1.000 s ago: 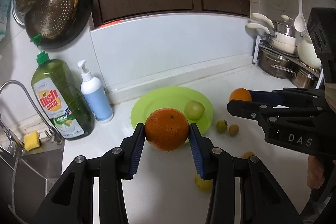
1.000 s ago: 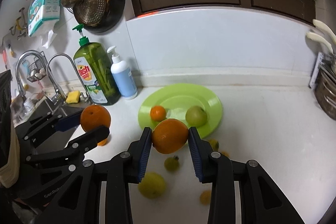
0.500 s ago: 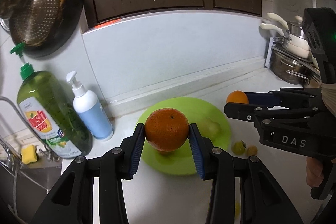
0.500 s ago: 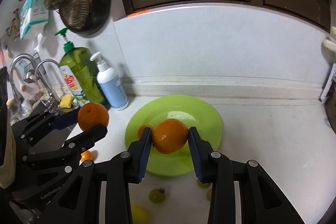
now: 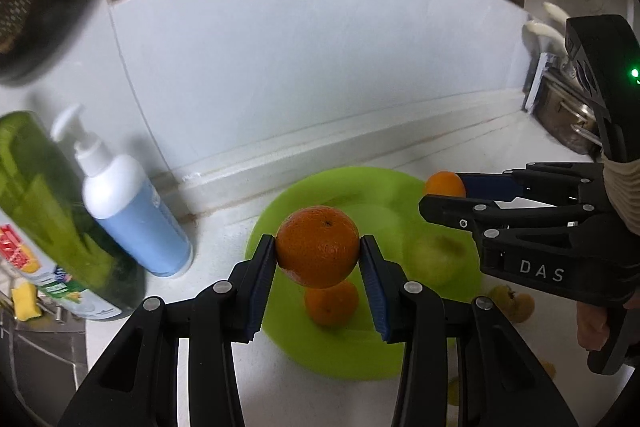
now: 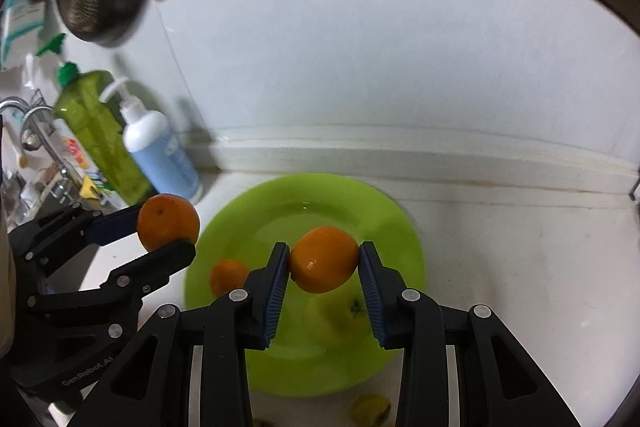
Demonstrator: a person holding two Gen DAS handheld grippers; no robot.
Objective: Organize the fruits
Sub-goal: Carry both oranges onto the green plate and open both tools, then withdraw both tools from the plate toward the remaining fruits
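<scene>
Two oranges (image 5: 318,253) (image 6: 323,259) aloft over green plate (image 6: 384,223) — a third (image 5: 331,302) on it.

Plate (image 6: 404,231) open at back; pump bottle (image 6: 162,155) crowds left.

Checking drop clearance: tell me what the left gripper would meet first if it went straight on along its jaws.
Probably the green plate, near the small orange already lying there; depth is unclear.

Green dish soap bottle (image 5: 52,223): cut off at left edge.
Pale green fruit (image 6: 340,311): blurred, partly behind right gripper's orange (image 6: 324,259).
</scene>
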